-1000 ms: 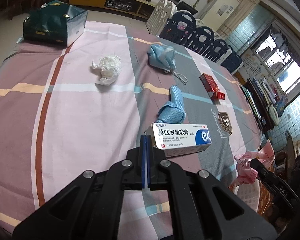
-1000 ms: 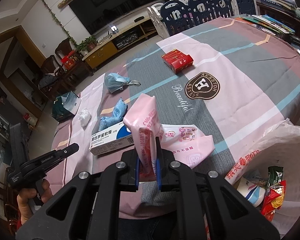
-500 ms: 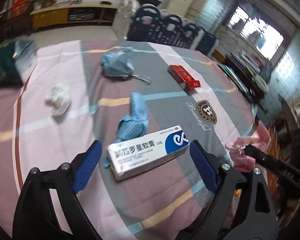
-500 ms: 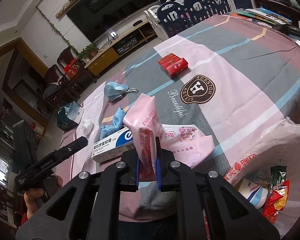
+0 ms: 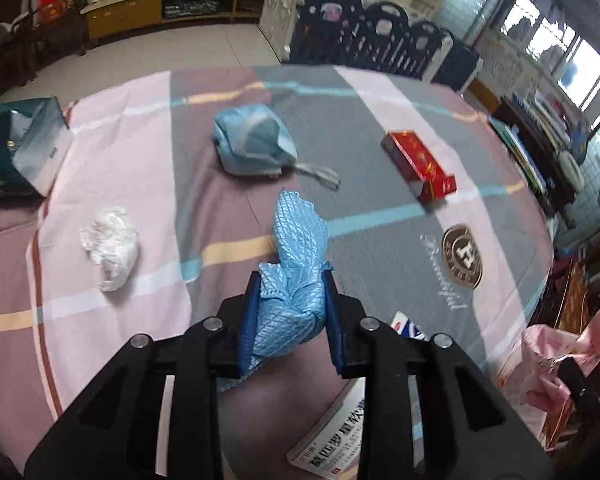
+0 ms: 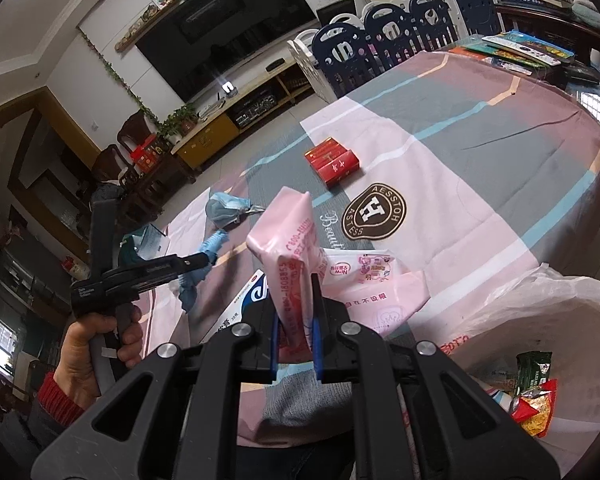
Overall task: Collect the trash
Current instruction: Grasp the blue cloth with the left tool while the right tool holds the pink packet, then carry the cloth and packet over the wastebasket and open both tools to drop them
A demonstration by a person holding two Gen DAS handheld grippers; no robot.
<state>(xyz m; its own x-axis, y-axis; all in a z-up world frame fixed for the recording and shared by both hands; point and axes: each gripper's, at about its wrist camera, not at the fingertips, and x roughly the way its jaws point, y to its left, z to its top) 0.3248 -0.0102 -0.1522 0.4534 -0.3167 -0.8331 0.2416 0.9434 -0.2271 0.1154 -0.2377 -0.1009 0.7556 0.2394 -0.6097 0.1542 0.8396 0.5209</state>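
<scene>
My left gripper (image 5: 291, 292) is shut on a crumpled blue quilted cloth (image 5: 296, 264) and holds it above the table; it also shows in the right wrist view (image 6: 204, 260). My right gripper (image 6: 296, 300) is shut on a pink plastic wrapper (image 6: 290, 252) beside the white trash bag (image 6: 540, 320) at the table's edge. A white medicine box (image 5: 336, 436) lies under the left gripper. A crumpled white tissue (image 5: 110, 246), a blue face mask (image 5: 252, 144) and a red cigarette pack (image 5: 418, 166) lie on the cloth-covered table.
A dark green box (image 5: 16, 148) stands at the table's far left. The trash bag holds snack wrappers (image 6: 534, 392). Books (image 6: 520, 48) lie at the far right edge. Dark blue chairs (image 5: 380, 40) line the far side.
My left gripper opened, moved forward past the medicine box and shut on the blue cloth. My right gripper kept its hold on the pink wrapper and barely moved.
</scene>
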